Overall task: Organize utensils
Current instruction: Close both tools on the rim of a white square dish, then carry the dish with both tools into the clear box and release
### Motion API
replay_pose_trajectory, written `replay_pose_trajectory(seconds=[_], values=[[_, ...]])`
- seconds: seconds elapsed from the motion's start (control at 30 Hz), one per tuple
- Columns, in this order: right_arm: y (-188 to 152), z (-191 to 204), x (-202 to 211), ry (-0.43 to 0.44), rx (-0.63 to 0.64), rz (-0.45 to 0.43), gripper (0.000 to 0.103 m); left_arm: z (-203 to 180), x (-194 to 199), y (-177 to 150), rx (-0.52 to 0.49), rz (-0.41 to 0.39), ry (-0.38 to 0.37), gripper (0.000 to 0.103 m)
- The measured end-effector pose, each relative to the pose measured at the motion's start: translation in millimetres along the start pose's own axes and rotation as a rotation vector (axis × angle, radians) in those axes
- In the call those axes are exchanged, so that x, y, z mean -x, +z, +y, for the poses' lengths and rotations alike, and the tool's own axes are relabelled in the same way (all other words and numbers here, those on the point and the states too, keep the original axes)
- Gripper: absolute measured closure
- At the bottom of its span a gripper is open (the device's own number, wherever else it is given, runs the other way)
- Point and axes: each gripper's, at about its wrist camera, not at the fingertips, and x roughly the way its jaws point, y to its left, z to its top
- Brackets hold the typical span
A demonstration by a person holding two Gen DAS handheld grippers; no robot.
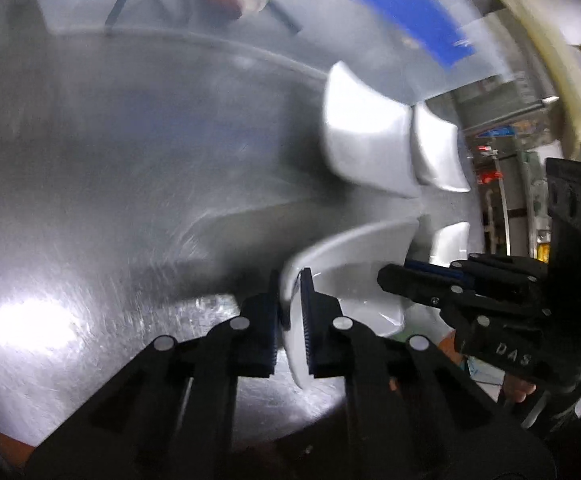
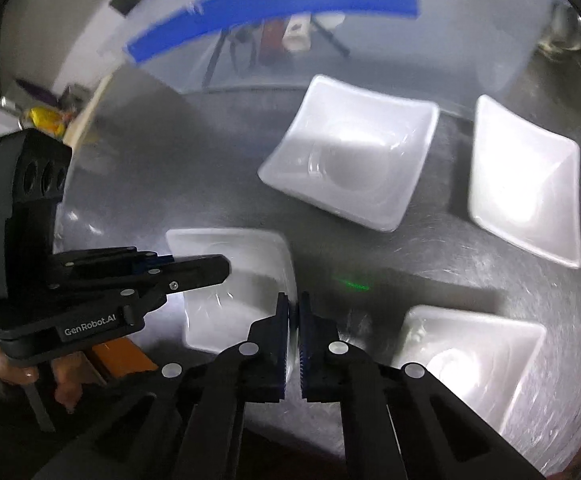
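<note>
Several white square dishes lie on a steel table. My left gripper (image 1: 290,316) is shut on the rim of the near dish (image 1: 354,276); it also shows in the right wrist view (image 2: 194,268), clamped on that dish (image 2: 234,292) from the left. My right gripper (image 2: 293,332) is shut on the same dish's right rim, and appears in the left wrist view (image 1: 418,276) on the dish's far side. Three more dishes lie at the centre back (image 2: 354,164), far right (image 2: 526,184) and near right (image 2: 474,356).
The steel table (image 2: 430,268) is scratched and shiny, with a steel back wall bearing a blue strip (image 2: 274,12). Two further dishes (image 1: 366,144) (image 1: 438,152) show beyond the held one in the left wrist view. Shelving with clutter (image 1: 502,168) stands at the right.
</note>
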Motion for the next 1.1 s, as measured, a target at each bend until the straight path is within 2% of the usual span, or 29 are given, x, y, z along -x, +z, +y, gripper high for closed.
replay_pose_trajectory(seconds=[0.1,0.2,0.27,0.33,0.4,0.5,0.63,0.7,0.9,0.97,1.1], values=[[4.0,20.1,46.0,-0.014,0.042,-0.109,0.097,-16.0,40.3,11.3,-0.080,-0.074,-0.015,0.094],[27.9,38.7,93.7,-0.050,0.100,-0.231,0.097,-39.8,87.5,43.9,-0.188,-0.174,-0.018,0.094],[55.8,45.8,118.2,-0.090,0.127,-0.306,0.097,-55.8,111.6,77.0,-0.265,-0.233,0.006,0.094],[101.7,46.5,137.3,-0.144,0.121,-0.367,0.097,-68.5,128.9,124.3,-0.328,-0.284,0.042,0.094],[144.9,37.3,144.4,-0.196,0.099,-0.377,0.096,-76.0,127.8,177.4,-0.353,-0.276,0.071,0.094],[212.9,6.0,128.7,-0.224,-0.005,-0.318,0.096,-74.5,96.0,253.7,-0.325,-0.177,0.075,0.094],[261.5,-38.6,83.4,-0.197,-0.126,-0.178,0.096,-48.8,39.8,306.7,-0.256,-0.029,0.084,0.094],[281.5,-58.7,54.4,-0.206,-0.170,-0.115,0.095,-37.2,6.7,320.4,-0.244,0.035,0.106,0.094],[312.1,-94.8,-0.6,-0.249,-0.227,-0.001,0.095,-15.9,-54.5,343.4,-0.217,0.134,0.141,0.094],[317.2,-99.0,-14.8,-0.270,-0.224,0.030,0.095,-13.1,-67.7,348.0,-0.211,0.155,0.156,0.094],[319.5,-99.5,-22.8,-0.280,-0.221,0.031,0.092,-6.1,-73.9,350.1,-0.173,0.162,0.147,0.093]])
